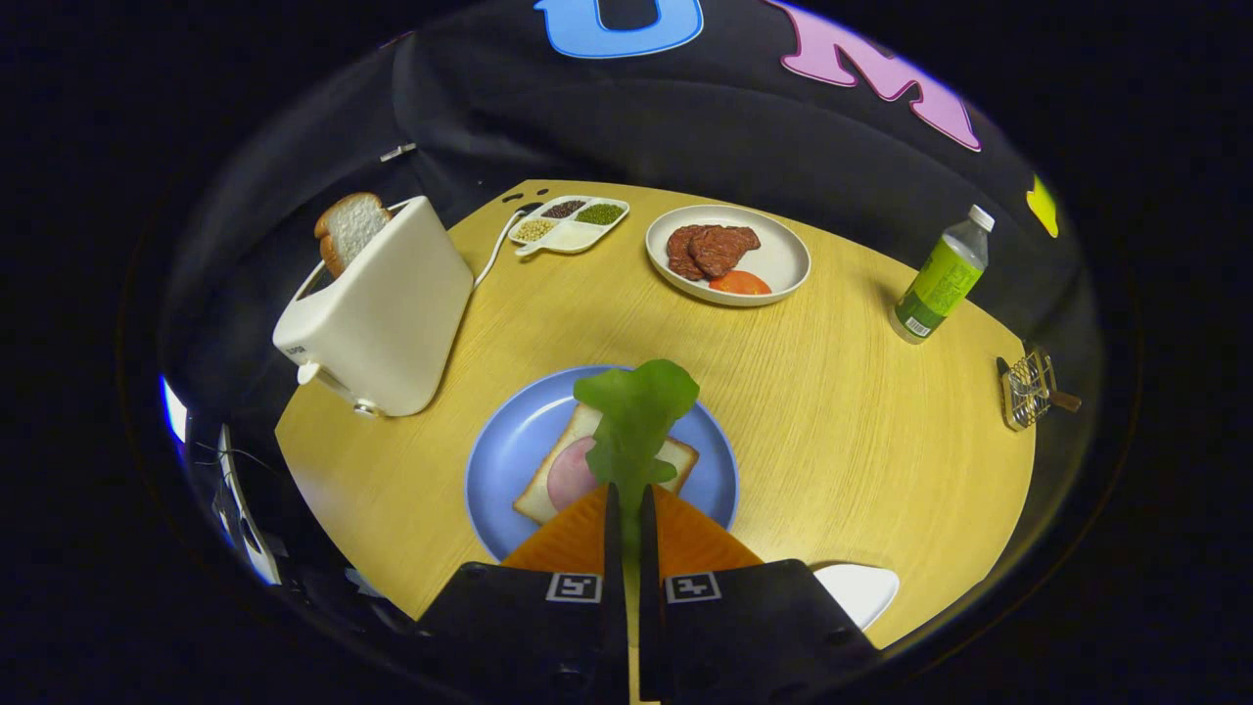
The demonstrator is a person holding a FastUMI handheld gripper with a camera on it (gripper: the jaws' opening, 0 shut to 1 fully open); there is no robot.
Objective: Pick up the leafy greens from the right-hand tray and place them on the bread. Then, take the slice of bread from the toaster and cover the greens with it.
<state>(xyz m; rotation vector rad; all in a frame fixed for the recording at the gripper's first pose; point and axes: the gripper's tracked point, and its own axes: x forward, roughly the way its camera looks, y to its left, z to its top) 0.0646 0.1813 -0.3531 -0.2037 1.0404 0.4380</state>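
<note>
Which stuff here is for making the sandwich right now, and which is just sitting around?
For the job: leafy greens pinched in the gripper, bread on the blue plate, bread slice in the toaster.

Just sitting: meat plate, seed tray, bottle, wire rack.

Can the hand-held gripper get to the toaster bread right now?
Probably not yet. The hand-held gripper is shut on the leafy greens above the bread on the blue plate. The bread slice stands exposed in the toaster, nothing blocking it once the greens are released.
</note>
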